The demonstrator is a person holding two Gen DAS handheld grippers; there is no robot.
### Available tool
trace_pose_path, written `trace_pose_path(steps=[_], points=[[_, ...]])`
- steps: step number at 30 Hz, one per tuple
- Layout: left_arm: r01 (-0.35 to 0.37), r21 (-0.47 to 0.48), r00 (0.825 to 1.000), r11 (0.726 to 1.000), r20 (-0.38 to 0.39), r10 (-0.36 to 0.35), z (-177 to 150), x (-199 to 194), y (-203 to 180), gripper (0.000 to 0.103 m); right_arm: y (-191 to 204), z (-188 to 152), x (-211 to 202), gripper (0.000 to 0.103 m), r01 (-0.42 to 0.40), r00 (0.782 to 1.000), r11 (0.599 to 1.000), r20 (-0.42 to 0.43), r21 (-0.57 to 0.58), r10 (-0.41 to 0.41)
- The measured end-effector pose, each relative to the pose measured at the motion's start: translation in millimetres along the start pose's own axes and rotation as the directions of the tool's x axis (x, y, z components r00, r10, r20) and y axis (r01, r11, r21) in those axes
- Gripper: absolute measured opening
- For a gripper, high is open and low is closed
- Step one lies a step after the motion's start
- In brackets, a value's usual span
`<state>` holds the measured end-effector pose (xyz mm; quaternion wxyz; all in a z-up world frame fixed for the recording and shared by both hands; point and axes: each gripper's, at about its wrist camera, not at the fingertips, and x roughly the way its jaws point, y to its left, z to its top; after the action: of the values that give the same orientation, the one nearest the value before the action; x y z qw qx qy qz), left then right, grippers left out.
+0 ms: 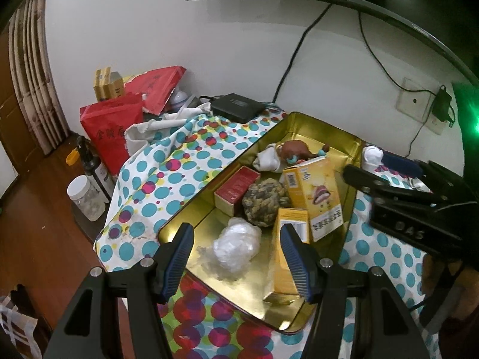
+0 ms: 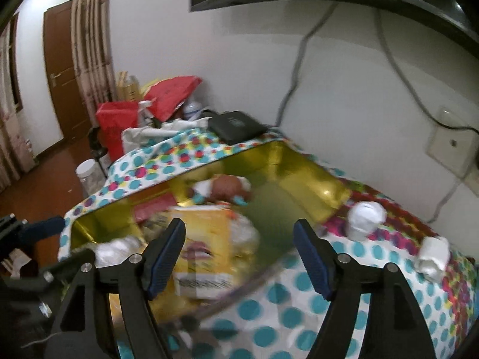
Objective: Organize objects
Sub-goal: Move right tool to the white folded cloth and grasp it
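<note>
Left gripper (image 1: pixel 236 257), jaws wide, empty, hangs over the gold tin's (image 1: pixel 323 125) 6 o'clock edge. Right gripper (image 2: pixel 239 257), jaws wide, empty, above a yellow box (image 2: pixel 206 239) in the tin. 2 white rolls (image 2: pixel 365 217) lie on the cloth (image 2: pixel 299 299) at 2 o'clock.

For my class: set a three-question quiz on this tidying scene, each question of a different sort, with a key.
1. True or false: the red box lies inside the gold tin.
2. How many white rolled bundles lie on the dotted cloth outside the tin in the right wrist view? A one, B two, C four.
3. Fill in: the left gripper has its jaws ____.

Key: 1 true. 2 B: one, another. 3 open, holding nothing.
</note>
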<state>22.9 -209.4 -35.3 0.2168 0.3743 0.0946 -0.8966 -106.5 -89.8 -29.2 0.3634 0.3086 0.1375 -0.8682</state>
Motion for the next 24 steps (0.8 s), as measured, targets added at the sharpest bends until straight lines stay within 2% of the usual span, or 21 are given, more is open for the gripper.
trace_pose_path(steps=[7, 14, 17, 21, 24], points=[[0.017, 0.069, 1.000, 0.997, 0.012, -0.018, 0, -4, -29, 0.062, -72, -30, -14, 0.075, 0.133, 0.991, 0.984, -0.019, 0.119, -0.132], [0.056, 0.147, 0.997, 0.988, 0.035, -0.061, 1, -8, -61, 0.062, -155, -60, -18, 0.075, 0.293, 0.956, 0.928, -0.061, 0.231, -0.287], [0.073, 0.178, 0.996, 0.981, 0.029, -0.080, 1, -6, -76, 0.062, -190, -70, -11, 0.075, 0.327, 0.945, 0.897, -0.101, 0.297, -0.311], [0.098, 0.223, 0.995, 0.970, 0.011, -0.103, -2, 0, -98, 0.062, -214, -76, -1, 0.075, 0.361, 0.932, 0.878, -0.135, 0.315, -0.335], [0.116, 0.255, 0.993, 0.960, -0.005, -0.119, -5, 5, -113, 0.062, -226, -74, 6, 0.075, 0.357, 0.934, 0.874, -0.137, 0.330, -0.330]])
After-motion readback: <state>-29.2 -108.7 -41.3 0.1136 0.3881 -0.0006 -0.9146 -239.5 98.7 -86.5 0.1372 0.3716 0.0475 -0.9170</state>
